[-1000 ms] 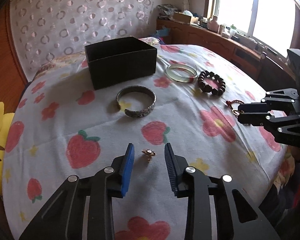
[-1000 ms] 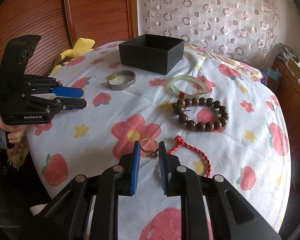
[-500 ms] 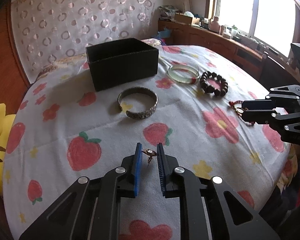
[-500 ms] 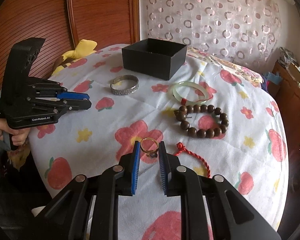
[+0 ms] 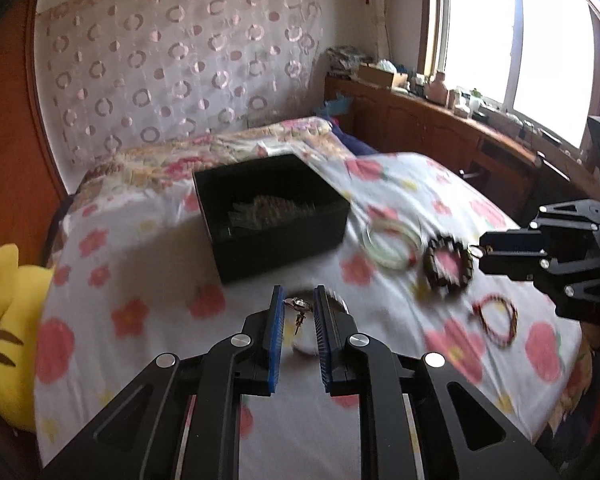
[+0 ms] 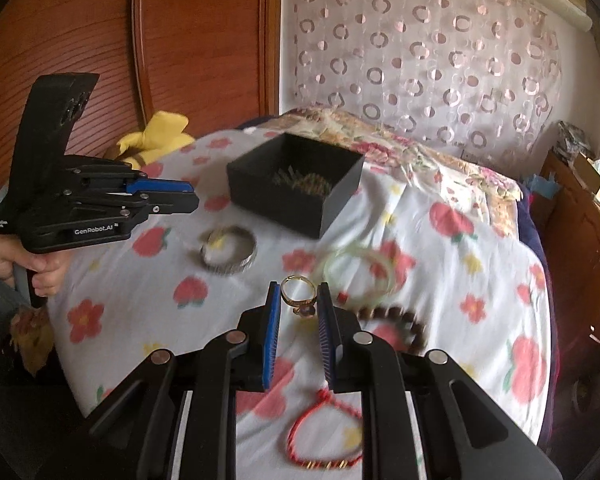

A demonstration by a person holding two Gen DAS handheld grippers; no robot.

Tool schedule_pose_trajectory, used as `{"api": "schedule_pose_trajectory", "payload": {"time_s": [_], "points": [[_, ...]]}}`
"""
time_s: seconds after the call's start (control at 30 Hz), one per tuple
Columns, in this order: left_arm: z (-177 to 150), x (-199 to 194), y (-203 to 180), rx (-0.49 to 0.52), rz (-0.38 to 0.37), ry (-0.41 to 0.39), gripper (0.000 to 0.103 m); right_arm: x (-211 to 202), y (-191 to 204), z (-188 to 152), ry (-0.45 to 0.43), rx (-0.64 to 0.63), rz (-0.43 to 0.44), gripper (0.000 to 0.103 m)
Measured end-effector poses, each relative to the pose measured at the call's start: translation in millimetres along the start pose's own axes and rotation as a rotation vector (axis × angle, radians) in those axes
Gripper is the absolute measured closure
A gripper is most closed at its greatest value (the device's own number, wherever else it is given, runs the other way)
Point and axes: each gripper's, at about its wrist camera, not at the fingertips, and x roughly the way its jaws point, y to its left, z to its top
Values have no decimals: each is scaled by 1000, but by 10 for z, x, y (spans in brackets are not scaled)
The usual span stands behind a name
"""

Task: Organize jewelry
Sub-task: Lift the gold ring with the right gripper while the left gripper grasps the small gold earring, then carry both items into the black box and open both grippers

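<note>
My left gripper (image 5: 296,307) is shut on a small stud earring (image 5: 296,307) and holds it in the air above the flowered cloth. My right gripper (image 6: 299,300) is shut on a gold ring (image 6: 299,294), also lifted. An open black box (image 5: 270,216) stands ahead; it also shows in the right wrist view (image 6: 296,184) with something bristly inside. On the cloth lie a silver bangle (image 6: 229,255), a pale green bangle (image 6: 358,272), a dark bead bracelet (image 5: 449,266) and a red string bracelet (image 6: 324,430).
The round table's cloth (image 5: 140,280) drops off at the near edges. A yellow plush toy (image 5: 8,320) lies at the left. A wooden sideboard (image 5: 440,128) with clutter runs under the window. The left gripper (image 6: 100,204) shows at the left of the right wrist view.
Both grippers have risen off the cloth with their pieces and moved toward the black box. The left gripper shut on the earring about a second ago.
</note>
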Motion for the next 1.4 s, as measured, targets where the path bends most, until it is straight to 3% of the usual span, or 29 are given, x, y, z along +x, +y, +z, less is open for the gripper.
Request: {"api": "schedule_pose_trajectory", "payload": {"time_s": [0.27, 0.83, 0.87, 0.93, 1.0, 1.4], "points": [[427, 236, 219, -21, 15, -31, 89, 179, -223, 436, -32, -8, -4, 83], [740, 844, 621, -60, 35, -2, 87, 1046, -457, 1086, -21, -17, 55, 83], [744, 862, 647, -64, 40, 1, 85, 1088, -458, 1110, -18, -19, 57, 83], [754, 861, 691, -75, 47, -2, 59, 1170, -453, 1164, -17, -24, 63, 83], [760, 815, 732, -88, 51, -23, 48, 1237, -448, 1207, -17, -23, 74, 83], [631, 517, 881, -113, 107, -49, 28, 1602, -433, 1295, 16, -19, 71, 81]]}}
